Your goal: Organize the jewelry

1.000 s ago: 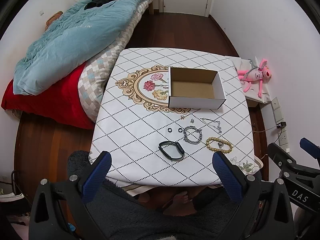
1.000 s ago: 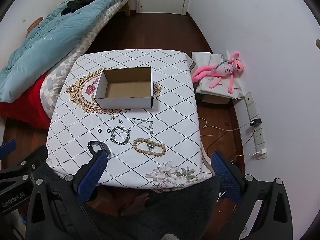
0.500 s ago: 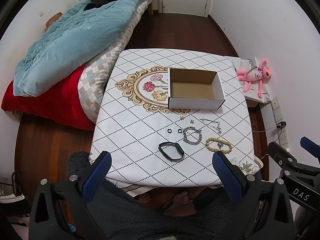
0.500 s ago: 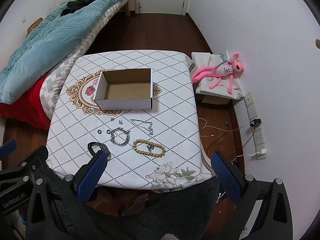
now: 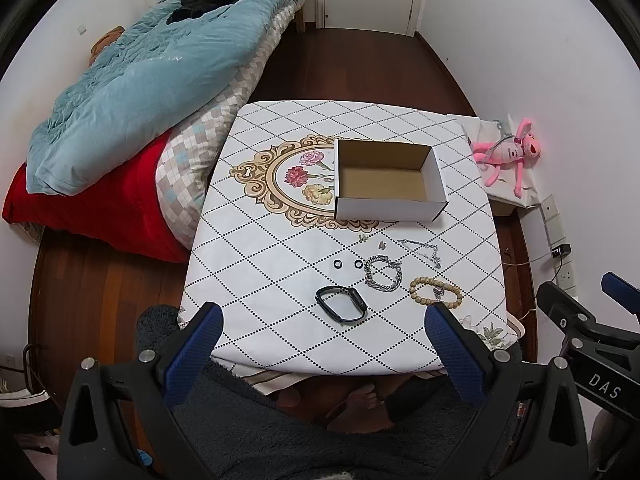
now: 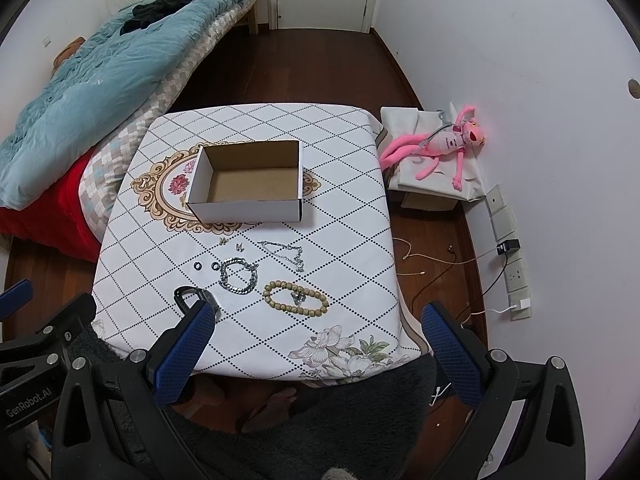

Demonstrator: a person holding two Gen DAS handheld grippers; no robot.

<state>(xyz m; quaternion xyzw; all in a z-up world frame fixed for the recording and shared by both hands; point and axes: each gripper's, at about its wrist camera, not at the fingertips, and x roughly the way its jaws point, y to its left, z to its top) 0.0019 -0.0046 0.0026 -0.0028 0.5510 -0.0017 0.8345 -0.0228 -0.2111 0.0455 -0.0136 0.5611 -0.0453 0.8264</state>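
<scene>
An open, empty white cardboard box [image 5: 388, 182] [image 6: 248, 182] stands on the patterned table [image 5: 280, 248]. In front of it lie a black band [image 5: 341, 303] [image 6: 188, 294], a silver chain bracelet [image 5: 383, 273] [image 6: 239, 275], a wooden bead bracelet [image 5: 436, 296] [image 6: 295, 303], a thin silver chain [image 5: 424, 250] [image 6: 285, 253], two small black rings [image 5: 348, 265] [image 6: 206, 266] and two small earrings [image 5: 372, 241] [image 6: 231, 243]. My left gripper [image 5: 322, 322] and right gripper [image 6: 316, 322] are both open and empty, held above the table's near edge.
A bed with a blue quilt [image 5: 152, 80] and red blanket [image 5: 100, 208] is left of the table. A pink plush toy [image 6: 444, 144] lies on a low box at the right wall. Cables and sockets [image 6: 512, 264] line the right wall. A wooden floor surrounds the table.
</scene>
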